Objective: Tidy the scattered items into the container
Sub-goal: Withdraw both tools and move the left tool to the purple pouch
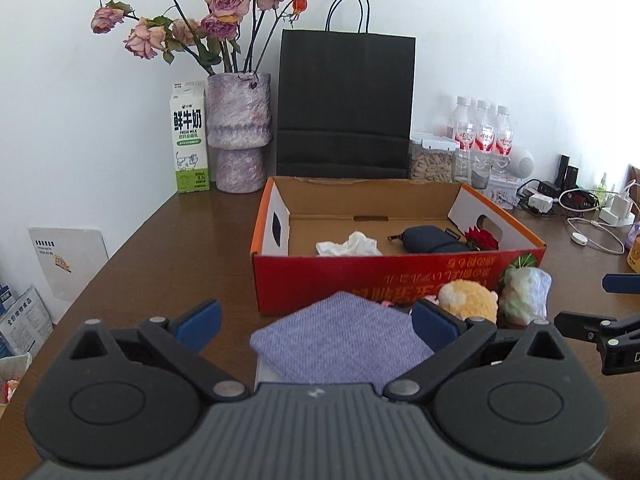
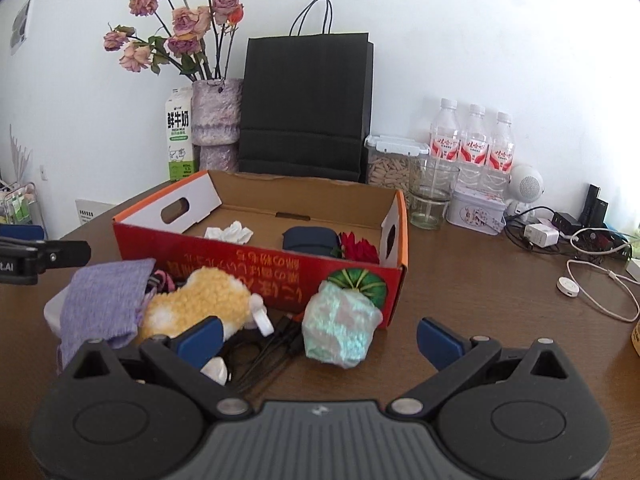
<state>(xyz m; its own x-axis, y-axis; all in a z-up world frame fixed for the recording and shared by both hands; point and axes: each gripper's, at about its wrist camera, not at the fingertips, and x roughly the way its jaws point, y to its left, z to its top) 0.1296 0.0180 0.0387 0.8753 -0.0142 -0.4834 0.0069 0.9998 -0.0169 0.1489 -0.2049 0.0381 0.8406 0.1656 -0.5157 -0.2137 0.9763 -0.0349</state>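
A red cardboard box (image 1: 360, 280) (image 2: 256, 264) stands open on the brown table. Inside lie a crumpled white tissue (image 1: 348, 244) (image 2: 230, 233), a dark blue pouch (image 1: 432, 238) (image 2: 308, 240) and a red flower (image 1: 482, 238) (image 2: 360, 250). In front of the box lie a purple cloth (image 1: 340, 340) (image 2: 104, 304), a yellow plush toy (image 1: 468, 298) (image 2: 200, 304), a pale green bundle (image 1: 524, 294) (image 2: 340, 326) and black cables (image 2: 272, 348). My left gripper (image 1: 316, 320) is open over the purple cloth. My right gripper (image 2: 320, 338) is open, just before the green bundle.
At the back stand a milk carton (image 1: 190, 140), a vase of dried roses (image 1: 240, 132), a black paper bag (image 1: 344, 104), a jar of seeds (image 2: 390, 162), a glass (image 2: 434, 196), three water bottles (image 2: 474, 144), a tin (image 2: 476, 210) and chargers with cables (image 2: 592, 264).
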